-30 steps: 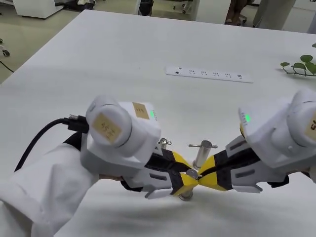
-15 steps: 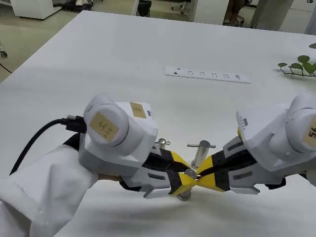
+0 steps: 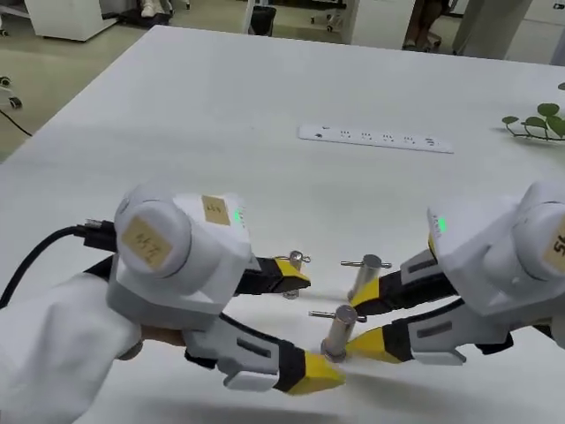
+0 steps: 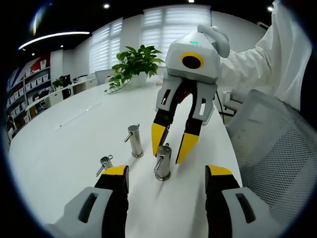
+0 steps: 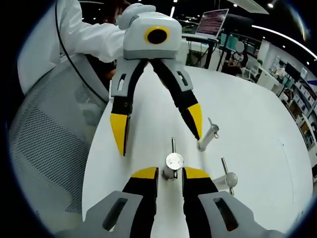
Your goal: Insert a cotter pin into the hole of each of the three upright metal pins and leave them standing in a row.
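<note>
Three metal pins stand on the white table (image 3: 203, 115). The nearest pin (image 3: 337, 331) (image 4: 163, 162) (image 5: 172, 166) has a cotter pin (image 3: 322, 314) (image 5: 172, 145) through its top. My left gripper (image 3: 305, 325) (image 4: 166, 173) is open wide, with one jaw on either side of this pin and not touching it. My right gripper (image 3: 364, 318) (image 5: 171, 173) faces it, open by a narrow gap, its tips flanking the same pin. The middle pin (image 3: 362, 278) (image 4: 134, 141) (image 5: 228, 179) and the short pin (image 3: 294, 261) (image 4: 104, 163) (image 5: 209, 138) each carry a cotter pin.
A white power strip (image 3: 375, 137) lies further back on the table. A green plant (image 3: 538, 119) (image 4: 133, 62) sits at the right edge. A mesh chair (image 4: 267, 134) stands beside the table's near edge.
My left gripper has opened and let go of the nearest pin. The right gripper's jaws have parted too. The cotter pin now sits through that pin's top.
</note>
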Demonstrator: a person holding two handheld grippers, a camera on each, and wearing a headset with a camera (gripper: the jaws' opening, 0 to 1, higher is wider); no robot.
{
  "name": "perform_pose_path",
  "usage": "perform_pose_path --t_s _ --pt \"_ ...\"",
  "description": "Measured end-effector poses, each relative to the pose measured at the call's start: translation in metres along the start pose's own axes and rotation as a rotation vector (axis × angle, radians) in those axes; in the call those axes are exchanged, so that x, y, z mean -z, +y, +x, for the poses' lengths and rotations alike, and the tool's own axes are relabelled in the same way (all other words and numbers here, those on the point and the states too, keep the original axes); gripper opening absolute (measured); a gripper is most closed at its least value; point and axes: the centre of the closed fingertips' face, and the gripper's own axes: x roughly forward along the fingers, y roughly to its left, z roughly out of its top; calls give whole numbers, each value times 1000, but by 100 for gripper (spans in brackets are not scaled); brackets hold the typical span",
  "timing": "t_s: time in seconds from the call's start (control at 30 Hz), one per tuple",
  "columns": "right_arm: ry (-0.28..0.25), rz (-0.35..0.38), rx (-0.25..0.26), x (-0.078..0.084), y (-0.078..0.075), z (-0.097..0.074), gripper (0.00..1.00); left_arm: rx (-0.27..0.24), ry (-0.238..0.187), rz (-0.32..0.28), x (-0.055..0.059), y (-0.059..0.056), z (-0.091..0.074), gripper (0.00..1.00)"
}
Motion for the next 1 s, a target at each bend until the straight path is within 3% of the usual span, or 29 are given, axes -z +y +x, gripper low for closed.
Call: perform_pose_path --t_s 0.13,0.23,0.43,0.63,0.8,1.0 --pt "-5 10 -1 -2 0 3 14 0 -7 -29 7 -2 -3 71" --pt "-11 17 -2 -3 -1 4 14 -36 5 -30 15 3 -5 79" --pt "-21 30 -5 -4 -4 6 12 -52 8 -46 19 7 -10 94" --pt "-30 99 -21 -3 -6 8 9 -56 13 -76 20 8 -13 92" --pt "-35 109 -20 -2 -6 10 8 -60 1 -91 17 7 -13 96" --pt "-29 101 -9 -2 -5 10 8 -68 32 -93 23 6 -13 99"
